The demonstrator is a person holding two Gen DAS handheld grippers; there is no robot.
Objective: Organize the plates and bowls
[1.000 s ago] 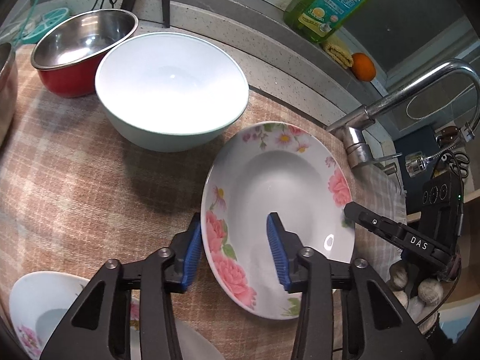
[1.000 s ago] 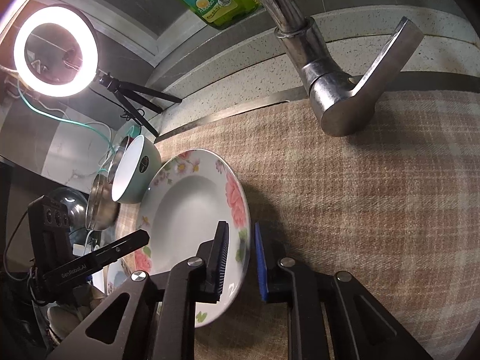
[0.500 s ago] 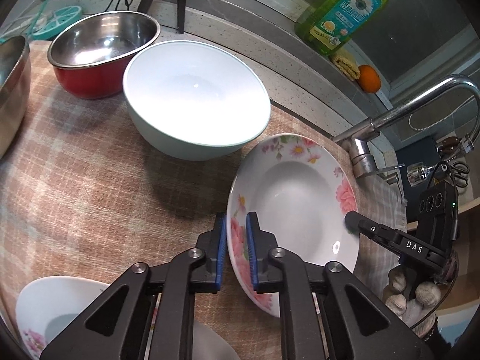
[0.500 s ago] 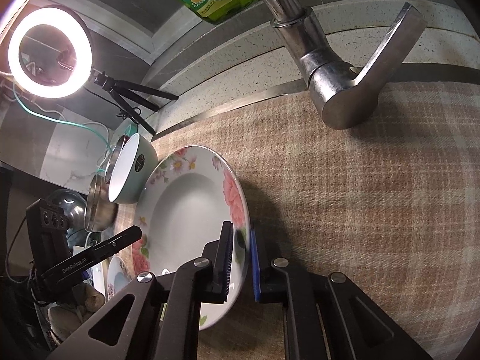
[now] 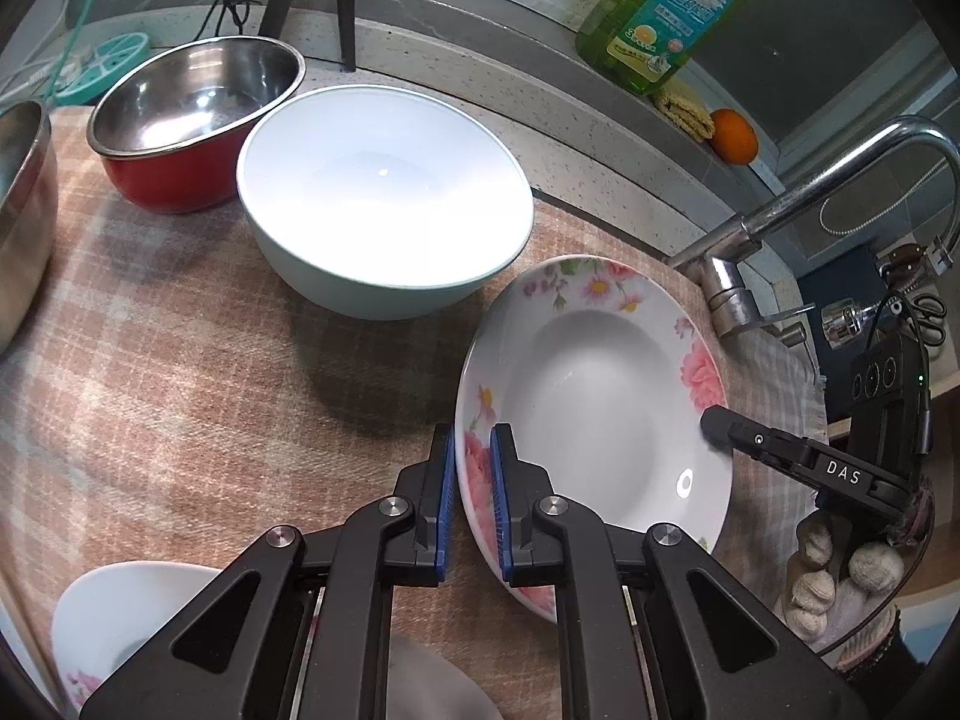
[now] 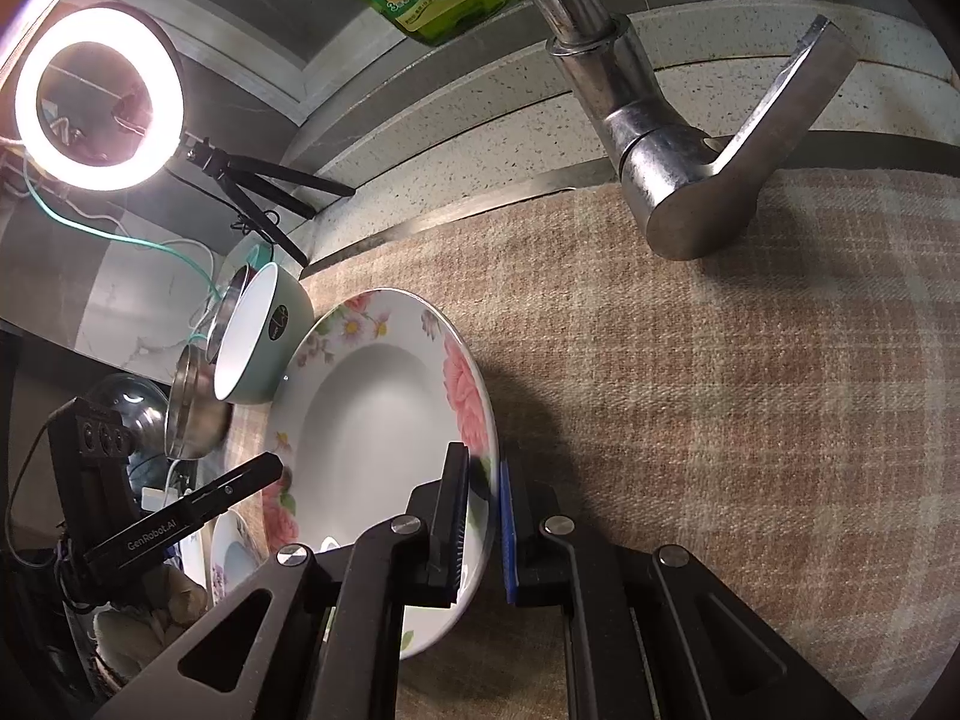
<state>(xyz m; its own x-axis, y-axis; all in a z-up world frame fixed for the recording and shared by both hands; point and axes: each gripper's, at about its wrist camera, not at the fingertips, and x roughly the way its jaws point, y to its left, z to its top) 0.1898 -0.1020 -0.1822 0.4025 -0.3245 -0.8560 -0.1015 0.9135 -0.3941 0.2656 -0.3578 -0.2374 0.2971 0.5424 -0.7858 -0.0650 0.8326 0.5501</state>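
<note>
Both sets of jaws are clamped on one floral plate [image 5: 594,402]. The left gripper [image 5: 474,498] pinches the plate's left rim between its blue pads; the right gripper [image 6: 480,516] pinches the opposite rim, where its black finger shows in the left wrist view.

Count: one held floral plate; two more floral dishes [image 5: 114,618] partly visible at the near left edge under the left gripper; one white bowl [image 5: 384,204] just beyond the plate on the far left; two steel bowls, one red-sided [image 5: 192,120] touching the white bowl, one [image 5: 24,216] cut off by the left frame edge.

Change: a second ago the left jaws stood wide around the rim; they are now closed on it. The right jaws have narrowed slightly. Neither hand has shifted.

Clearance: the faucet [image 5: 798,222] stands close to the plate's far right rim. The checked cloth [image 6: 720,390] to the right lies bare. The plate's far rim nearly meets the white bowl.
</note>
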